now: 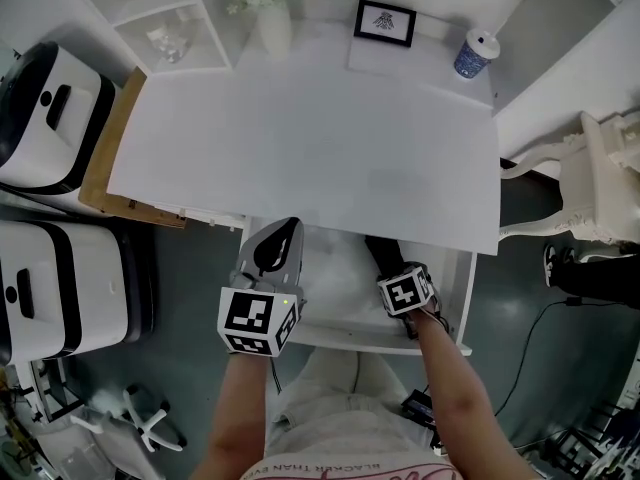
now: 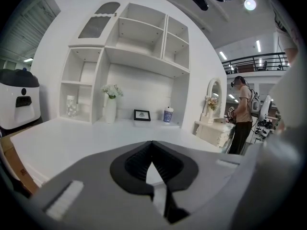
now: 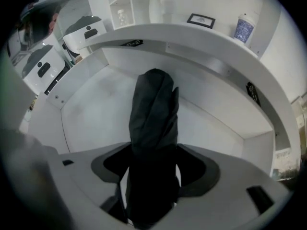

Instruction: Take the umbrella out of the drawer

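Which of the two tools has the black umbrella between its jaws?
The right tool, pointing down into the open drawer: its open jaws straddle the umbrella. The left tool is shut and empty.

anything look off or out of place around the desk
Nothing spilled or damaged. The one untidy bit is brown cardboard jutting out from under the desktop's left edge. The drawer stands open, with the black umbrella lying in it between the right gripper's open jaws, which fits the job.
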A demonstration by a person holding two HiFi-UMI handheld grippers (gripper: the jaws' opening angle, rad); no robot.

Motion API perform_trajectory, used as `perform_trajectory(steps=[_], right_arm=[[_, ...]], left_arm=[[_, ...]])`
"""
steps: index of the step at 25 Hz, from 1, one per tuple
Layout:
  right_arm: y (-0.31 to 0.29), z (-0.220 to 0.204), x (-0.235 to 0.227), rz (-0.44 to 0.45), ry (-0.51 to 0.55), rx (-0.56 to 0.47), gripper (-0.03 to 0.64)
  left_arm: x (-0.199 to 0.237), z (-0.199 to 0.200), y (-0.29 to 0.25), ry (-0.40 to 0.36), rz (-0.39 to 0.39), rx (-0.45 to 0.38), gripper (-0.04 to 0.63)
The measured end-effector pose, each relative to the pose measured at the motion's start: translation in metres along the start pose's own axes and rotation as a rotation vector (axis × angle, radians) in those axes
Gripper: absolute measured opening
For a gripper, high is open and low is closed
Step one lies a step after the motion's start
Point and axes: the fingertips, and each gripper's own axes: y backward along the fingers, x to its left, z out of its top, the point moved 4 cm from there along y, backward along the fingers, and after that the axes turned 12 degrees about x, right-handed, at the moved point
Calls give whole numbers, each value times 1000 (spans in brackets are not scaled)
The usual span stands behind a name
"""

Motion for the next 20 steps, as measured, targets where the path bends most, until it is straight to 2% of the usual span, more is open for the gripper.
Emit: perform_trajectory(steps=[8, 12, 20], right_arm=[[-5, -2, 2, 52, -16, 4, 282], [-5, -1, 5, 38, 34, -3, 244], [3, -4, 12, 59, 131, 8, 238]], left_arm=[[-4, -4, 1, 3, -2, 8, 9], [-8, -8, 2, -2, -7, 13, 9], [-16, -8, 12, 0, 5, 3, 9]])
